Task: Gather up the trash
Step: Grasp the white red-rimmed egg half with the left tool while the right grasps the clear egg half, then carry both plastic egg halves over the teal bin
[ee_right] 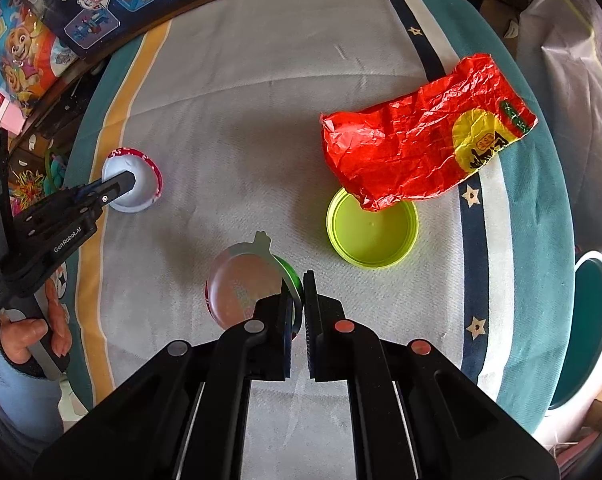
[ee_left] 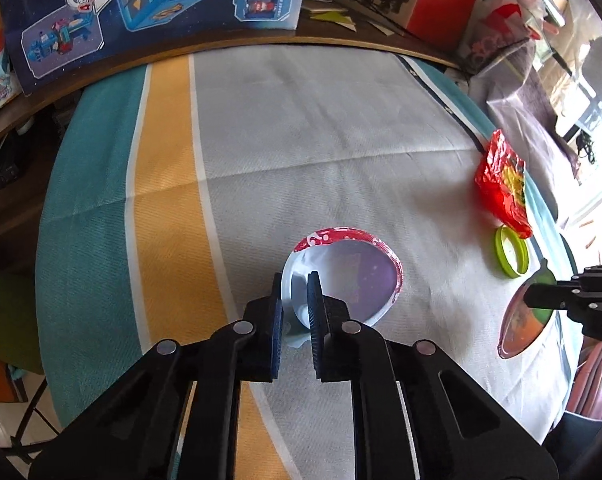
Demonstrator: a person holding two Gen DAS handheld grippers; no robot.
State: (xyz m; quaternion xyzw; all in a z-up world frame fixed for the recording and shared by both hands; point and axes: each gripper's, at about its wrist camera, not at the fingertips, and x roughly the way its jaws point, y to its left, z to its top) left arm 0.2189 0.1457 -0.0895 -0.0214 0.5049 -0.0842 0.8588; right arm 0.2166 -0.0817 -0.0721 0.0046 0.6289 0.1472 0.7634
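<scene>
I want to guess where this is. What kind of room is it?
Probably a home, maybe a family room: a striped cloth covers the table, cartoon toy boxes stand behind it, and a red wrapper lies there.

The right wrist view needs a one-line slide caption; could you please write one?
Right tool pinches a clear cup's rim, beside a lime lid and red wrapper; left tool grips a red-rimmed cup.

The left gripper [ee_left: 295,300] points steeply down, its jaws drawn close and pinching the near rim of a red-rimmed cup [ee_left: 343,276]. In the right wrist view the same tool enters from nine o'clock, gripped by a hand [ee_right: 33,336] (a pale blue sleeve [ee_right: 25,396] below it). The right gripper [ee_right: 298,300] also tips steeply down, jaws nearly together on what seems to be the edge of a clear lidded cup [ee_right: 245,284]; the contact is partly hidden.
</scene>
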